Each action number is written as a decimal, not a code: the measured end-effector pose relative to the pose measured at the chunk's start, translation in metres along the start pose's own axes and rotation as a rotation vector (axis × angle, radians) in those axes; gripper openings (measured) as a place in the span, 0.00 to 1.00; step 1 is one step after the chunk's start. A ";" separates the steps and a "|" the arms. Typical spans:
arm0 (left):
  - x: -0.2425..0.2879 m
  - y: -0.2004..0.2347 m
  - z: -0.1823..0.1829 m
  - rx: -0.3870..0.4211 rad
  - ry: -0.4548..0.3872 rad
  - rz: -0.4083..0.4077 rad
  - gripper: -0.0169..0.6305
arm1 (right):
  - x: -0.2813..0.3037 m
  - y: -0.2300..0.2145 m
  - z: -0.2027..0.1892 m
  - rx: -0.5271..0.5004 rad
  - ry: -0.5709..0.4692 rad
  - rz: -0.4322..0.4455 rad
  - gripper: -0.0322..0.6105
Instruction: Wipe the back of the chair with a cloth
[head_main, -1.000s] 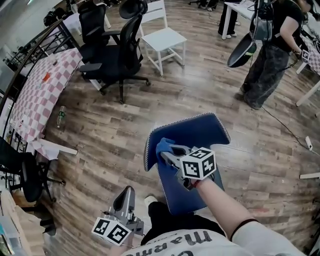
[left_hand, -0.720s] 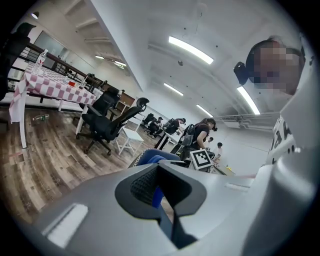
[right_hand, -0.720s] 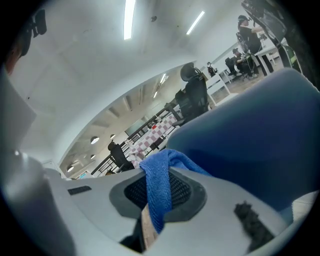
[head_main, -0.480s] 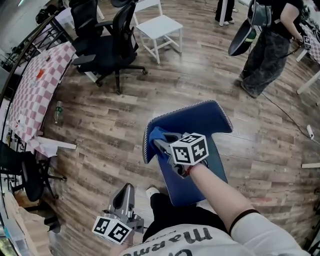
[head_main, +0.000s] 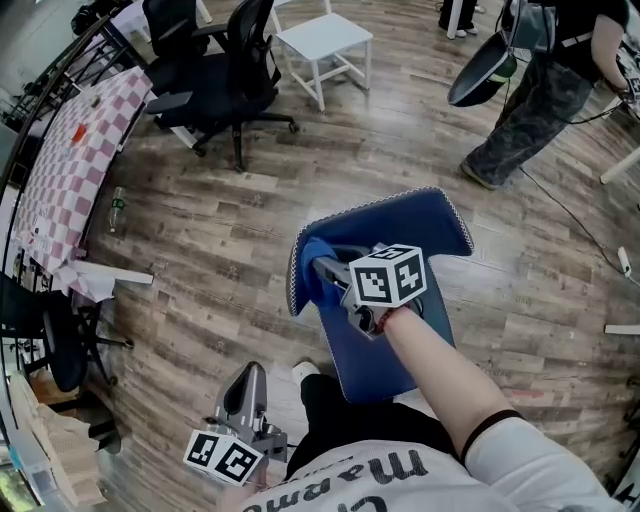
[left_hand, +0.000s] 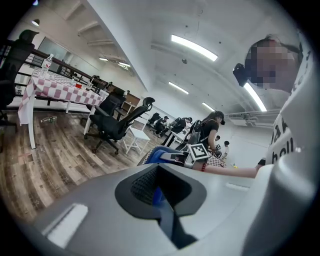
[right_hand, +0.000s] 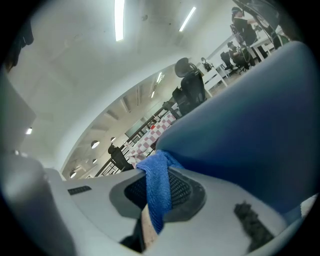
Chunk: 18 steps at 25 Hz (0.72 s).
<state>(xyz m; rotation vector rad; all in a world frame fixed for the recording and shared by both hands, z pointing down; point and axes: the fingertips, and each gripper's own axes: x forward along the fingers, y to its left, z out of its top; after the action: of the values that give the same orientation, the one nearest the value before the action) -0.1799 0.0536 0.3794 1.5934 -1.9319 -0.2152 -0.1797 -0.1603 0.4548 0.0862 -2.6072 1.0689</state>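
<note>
Right hand-held gripper (head_main: 325, 272), clamped on blue cloth (head_main: 312, 252) at left edge of chair back (head_main: 400, 225): press flat, sweep edge to edge; left hand-held gripper (head_main: 248, 380) closed, empty, hanging aside.

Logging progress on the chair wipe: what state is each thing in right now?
cloth: pinched by the right gripper, against the chair back.
chair: upright, cloth at its back's side edge.
right gripper: shut on the cloth.
left gripper: shut, empty, off the chair.
bottle: lying on the floor.
</note>
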 end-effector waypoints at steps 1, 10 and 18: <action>0.001 0.000 0.001 0.000 0.000 -0.001 0.03 | -0.001 -0.001 0.002 -0.007 -0.001 -0.004 0.13; 0.014 -0.009 -0.003 -0.009 0.024 -0.015 0.03 | -0.036 -0.033 0.023 -0.039 -0.040 -0.078 0.13; 0.027 -0.030 -0.006 0.013 0.032 -0.046 0.03 | -0.072 -0.065 0.038 -0.014 -0.112 -0.130 0.13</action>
<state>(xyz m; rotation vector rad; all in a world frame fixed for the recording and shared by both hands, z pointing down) -0.1542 0.0220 0.3786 1.6408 -1.8775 -0.1948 -0.1104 -0.2380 0.4502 0.3161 -2.6655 1.0275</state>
